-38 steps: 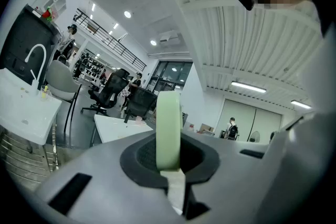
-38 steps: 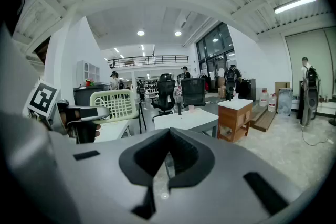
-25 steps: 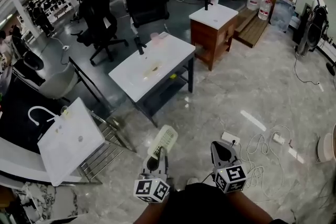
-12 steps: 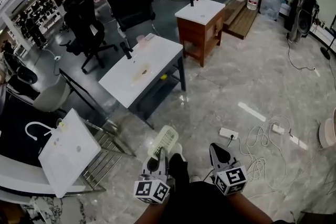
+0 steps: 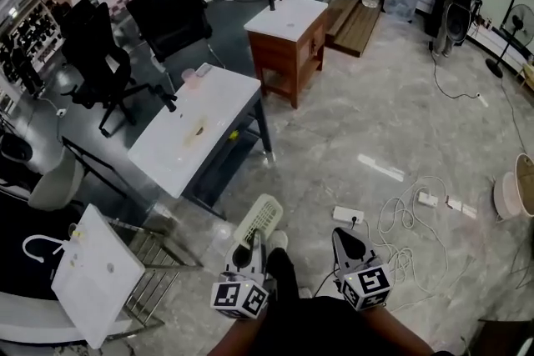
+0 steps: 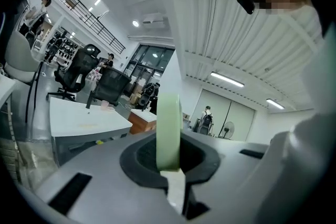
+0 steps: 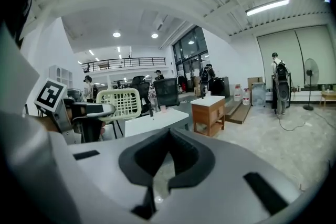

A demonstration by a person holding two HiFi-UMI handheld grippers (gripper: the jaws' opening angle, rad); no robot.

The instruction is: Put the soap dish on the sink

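A pale green slatted soap dish [image 5: 257, 221] is pinched edge-on in my left gripper [image 5: 248, 250], which is shut on it, low in the head view over the marble floor. In the left gripper view the soap dish [image 6: 168, 123] stands upright between the jaws of the left gripper [image 6: 170, 168]. My right gripper [image 5: 349, 239] is beside it, shut and empty; the right gripper view shows the right gripper [image 7: 167, 136] with jaws together and the soap dish [image 7: 125, 103] at its left. A white sink [image 5: 219, 106] on a dark frame lies ahead to the left.
A second white sink [image 5: 294, 12] tops a brown cabinet further back. A third sink [image 5: 100, 275] on a wire rack stands at the lower left. A power strip [image 5: 348, 217] and cables [image 5: 409, 221] lie on the floor to the right. Black office chairs [image 5: 171, 8] stand behind the sink.
The sinks and chairs have slid left and down in the head view as the person walks forward. Both grippers keep their places in that view, the dish still held.
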